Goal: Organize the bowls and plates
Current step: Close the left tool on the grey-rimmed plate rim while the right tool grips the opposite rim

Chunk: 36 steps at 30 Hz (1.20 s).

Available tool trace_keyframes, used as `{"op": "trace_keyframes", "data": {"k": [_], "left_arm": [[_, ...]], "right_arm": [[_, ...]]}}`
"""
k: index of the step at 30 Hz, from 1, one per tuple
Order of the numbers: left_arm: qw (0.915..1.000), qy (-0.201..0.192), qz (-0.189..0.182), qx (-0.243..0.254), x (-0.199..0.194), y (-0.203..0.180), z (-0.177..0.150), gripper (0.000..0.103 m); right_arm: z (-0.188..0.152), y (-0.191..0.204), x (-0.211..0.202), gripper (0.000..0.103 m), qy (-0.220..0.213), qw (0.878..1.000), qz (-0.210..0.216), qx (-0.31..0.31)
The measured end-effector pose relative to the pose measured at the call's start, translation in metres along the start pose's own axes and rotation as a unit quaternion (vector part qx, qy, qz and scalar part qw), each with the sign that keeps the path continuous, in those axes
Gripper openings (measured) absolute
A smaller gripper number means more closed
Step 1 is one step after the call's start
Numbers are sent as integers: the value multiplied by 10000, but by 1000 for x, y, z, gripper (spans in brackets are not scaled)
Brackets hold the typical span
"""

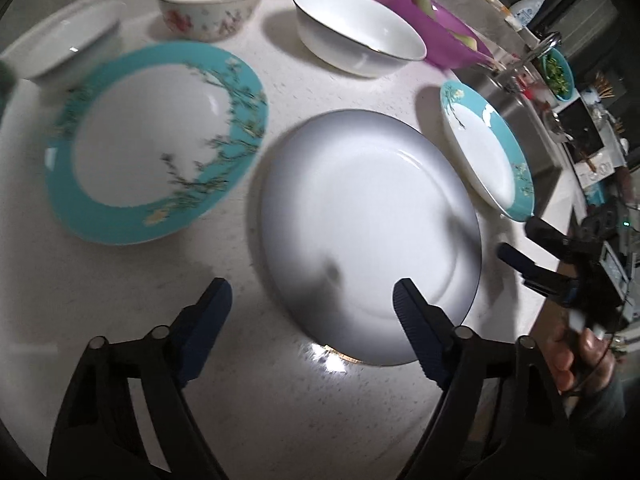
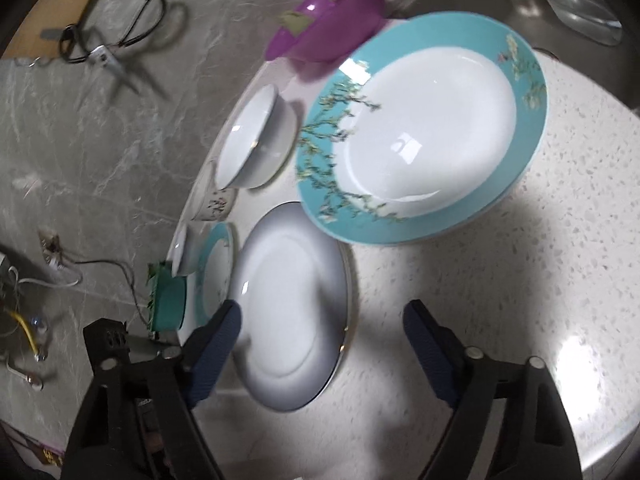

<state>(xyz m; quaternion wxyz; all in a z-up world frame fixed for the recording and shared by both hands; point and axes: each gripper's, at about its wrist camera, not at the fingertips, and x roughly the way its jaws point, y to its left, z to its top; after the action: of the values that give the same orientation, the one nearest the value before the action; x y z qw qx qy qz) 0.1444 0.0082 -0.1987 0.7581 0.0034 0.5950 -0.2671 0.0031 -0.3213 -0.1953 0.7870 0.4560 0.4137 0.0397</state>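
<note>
A plain white plate lies flat on the round white table. My left gripper hangs open above the plate's near edge, one finger over the plate and the other over bare table. My right gripper also stands open, straddling the rim of the white plate without touching it. It shows at the right in the left wrist view. A turquoise-rimmed plate lies to the left, a second one to the right. Behind stand a floral bowl and two white bowls.
A purple bowl sits at the table's far edge beside a steel sink. Scissors and loose cables lie on the grey counter past the table's rim. A green object sits at that rim. A hand holds the right gripper.
</note>
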Motion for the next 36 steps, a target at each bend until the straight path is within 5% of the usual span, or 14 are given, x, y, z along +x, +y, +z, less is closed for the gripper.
{"op": "trace_keyframes", "data": {"k": [6,10,26,36], "left_arm": [[9997,175,-191,20,19,5,13,77],[9988,221,-406,-169,22,11,21,71],[9985,225,-453,-221,22,14,44,71],[9984,303,-465,-58,22,17,47,49]], "right_arm": [[10,-5,14,74,59,10000,38,-60],[14,-8,23,56,196,9996,174,-91],[24,-4,41,40,565,9963,495,-412],[27,-1,42,27,634,9958,277,-608]]}}
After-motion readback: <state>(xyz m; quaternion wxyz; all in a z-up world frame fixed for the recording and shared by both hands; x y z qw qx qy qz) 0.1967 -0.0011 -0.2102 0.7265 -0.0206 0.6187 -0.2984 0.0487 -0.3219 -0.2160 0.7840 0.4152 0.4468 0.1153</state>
